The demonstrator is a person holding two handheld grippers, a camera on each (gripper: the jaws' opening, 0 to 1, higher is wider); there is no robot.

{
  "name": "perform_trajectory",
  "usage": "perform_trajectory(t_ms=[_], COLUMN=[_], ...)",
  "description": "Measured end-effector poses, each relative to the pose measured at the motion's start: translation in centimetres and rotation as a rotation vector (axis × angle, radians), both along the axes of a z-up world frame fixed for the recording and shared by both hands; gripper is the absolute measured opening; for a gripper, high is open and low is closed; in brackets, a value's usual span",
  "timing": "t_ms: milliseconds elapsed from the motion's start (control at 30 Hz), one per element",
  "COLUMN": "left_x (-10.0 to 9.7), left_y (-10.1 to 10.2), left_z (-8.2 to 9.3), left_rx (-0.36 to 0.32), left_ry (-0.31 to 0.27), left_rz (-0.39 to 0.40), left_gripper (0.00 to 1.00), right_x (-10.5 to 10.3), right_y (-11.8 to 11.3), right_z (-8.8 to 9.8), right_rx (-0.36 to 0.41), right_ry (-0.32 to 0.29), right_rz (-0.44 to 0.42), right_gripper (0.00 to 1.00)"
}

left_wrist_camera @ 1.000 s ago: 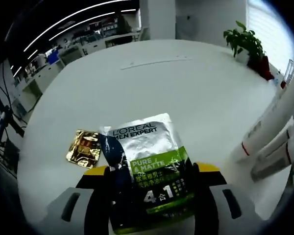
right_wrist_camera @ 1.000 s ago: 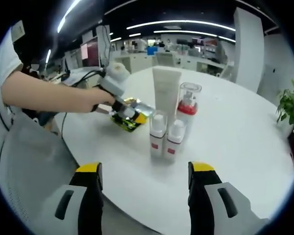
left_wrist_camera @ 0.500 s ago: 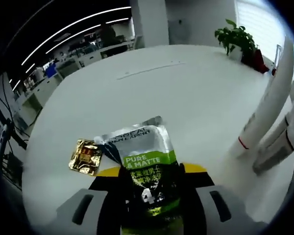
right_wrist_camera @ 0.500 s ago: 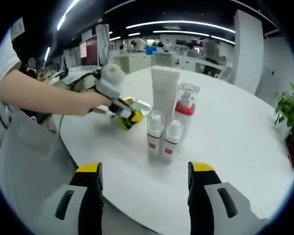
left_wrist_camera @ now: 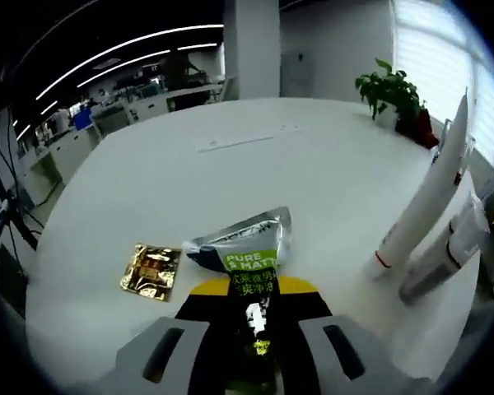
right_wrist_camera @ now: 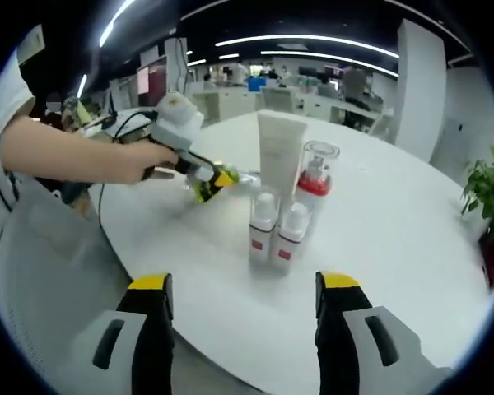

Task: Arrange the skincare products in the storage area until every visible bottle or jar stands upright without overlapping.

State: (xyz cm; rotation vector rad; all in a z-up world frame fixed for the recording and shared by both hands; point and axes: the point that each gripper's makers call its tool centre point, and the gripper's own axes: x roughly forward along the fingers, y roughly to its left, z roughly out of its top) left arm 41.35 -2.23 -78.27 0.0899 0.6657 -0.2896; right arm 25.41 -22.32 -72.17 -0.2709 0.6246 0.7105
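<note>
My left gripper (left_wrist_camera: 251, 290) is shut on a silver and green sachet (left_wrist_camera: 249, 251), lifted a little off the white table (left_wrist_camera: 255, 164) and turned edge-on. A small gold sachet (left_wrist_camera: 151, 269) lies flat to its left. In the right gripper view a white tube (right_wrist_camera: 281, 155), a red-collared pump bottle (right_wrist_camera: 315, 183) and two small white bottles (right_wrist_camera: 277, 230) stand upright close together. The left gripper (right_wrist_camera: 210, 178) holds the sachet just left of them. My right gripper (right_wrist_camera: 243, 288) hangs open near the table's front edge, with nothing between its fingers.
A person's arm (right_wrist_camera: 74, 152) reaches in from the left. A potted plant (left_wrist_camera: 391, 86) stands at the table's far edge, another plant (right_wrist_camera: 487, 193) at the right. A grey chair back (right_wrist_camera: 41, 280) is near the front left. Office desks fill the background.
The left gripper has lifted and rolled the silver and green sachet from flat to nearly edge-on. The right gripper has stayed where it was, open.
</note>
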Motion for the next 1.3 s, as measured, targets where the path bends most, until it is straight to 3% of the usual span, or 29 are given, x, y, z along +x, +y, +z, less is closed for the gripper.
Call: perform_trajectory(t_ms=[233,300,500,700,767,867,1000,1167,1300], left_x=[-2.8,-4.0,-6.0,-8.2,-9.5,-11.0,-13.0,-15.1,-16.7], left_y=[-0.5,-0.6,-1.2,-1.6,-2.1,-2.5,-3.2,-3.6,-4.4], left_z=[2.3,3.8,5.8,8.8,10.3,11.8,13.6,14.9,16.0], left_rx=[-0.05,-0.063,-0.101,-0.143,-0.158,-0.161,-0.192,-0.228,-0.312], left_ry=[-0.043,-0.048,-0.098,-0.155,-0.18,-0.206,-0.233,-0.243,-0.248], left_rz=[-0.058,-0.067,-0.118,-0.168,-0.21,-0.259,-0.3,-0.33,-0.352], left_gripper=[0.14,0.14,0.14,0.14,0.14,0.14,0.14,0.14,0.14], right_x=[-0.1,-0.1,-0.2,-0.3,-0.5,-0.8,-0.7,-1.7,-2.6], right_y=[0.3,0.4,0.7,1.3,2.5,3.2,4.8,7.7,10.1], right_z=[0.3,0.2,0.3,0.8,1.7,2.9,5.0,6.5,9.2], right_rx=[0.016,0.012,0.001,0.021,0.126,0.213,0.433,0.536,0.716], right_ry=[-0.004,-0.004,-0.016,-0.029,-0.026,-0.01,0.02,0.058,0.083], right_rz=[0.011,0.015,0.032,0.053,0.072,0.072,0.038,0.088,0.119], right_gripper=[0.67,0.67,0.67,0.66,0.66,0.67,0.67,0.64,0.58])
